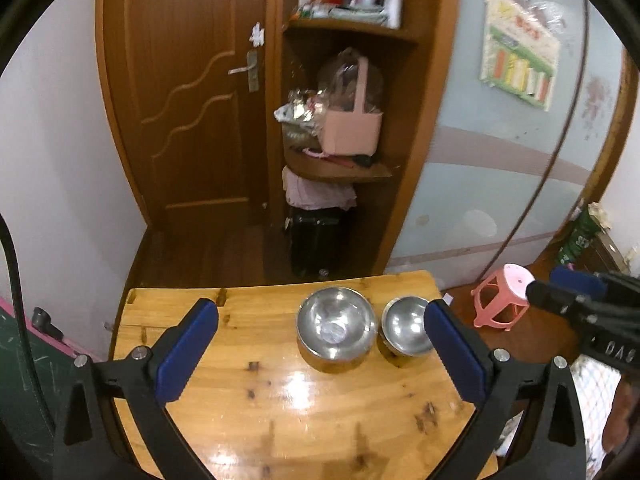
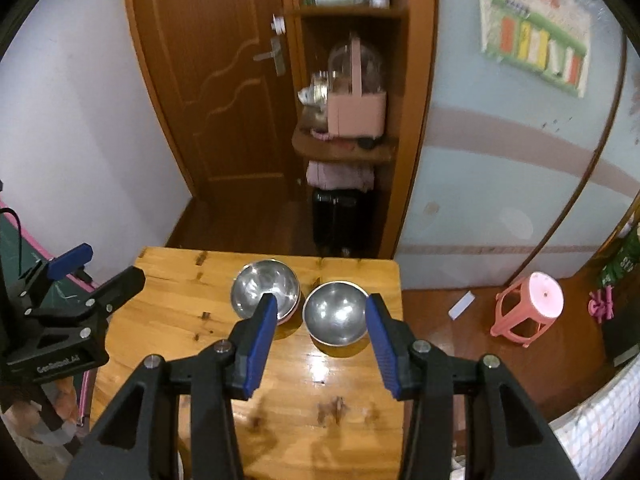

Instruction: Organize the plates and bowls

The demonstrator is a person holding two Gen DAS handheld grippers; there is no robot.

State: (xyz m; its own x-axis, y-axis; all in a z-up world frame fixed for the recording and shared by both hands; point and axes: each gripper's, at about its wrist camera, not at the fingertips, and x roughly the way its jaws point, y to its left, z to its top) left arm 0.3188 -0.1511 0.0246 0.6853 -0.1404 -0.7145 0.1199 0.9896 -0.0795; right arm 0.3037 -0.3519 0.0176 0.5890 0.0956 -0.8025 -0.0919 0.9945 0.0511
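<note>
Left wrist view: left gripper [image 1: 321, 322] spread wide, holding nothing; larger steel bowl [image 1: 336, 328] and smaller steel bowl [image 1: 406, 330] just beside each other near the wooden table's [image 1: 240, 392] far right corner, ahead between the pads.

Right wrist view: right gripper [image 2: 321, 312] parted, empty; smaller steel bowl [image 2: 336, 318] framed between pads [image 2: 262, 334]; larger steel bowl [image 2: 265, 290] left, partly behind one pad; left gripper [image 2: 106, 266] open off the left edge.

Both wrist views look forward and downward over the wooden table [image 1: 248, 380] toward the brown door [image 2: 224, 80] and shelf unit [image 1: 352, 120]. The left view sits further left; the right view, further right. Shared content — two steel bowls [image 1: 337, 326], the pink stool [image 2: 530, 304] and wall poster [image 1: 520, 48].
</note>
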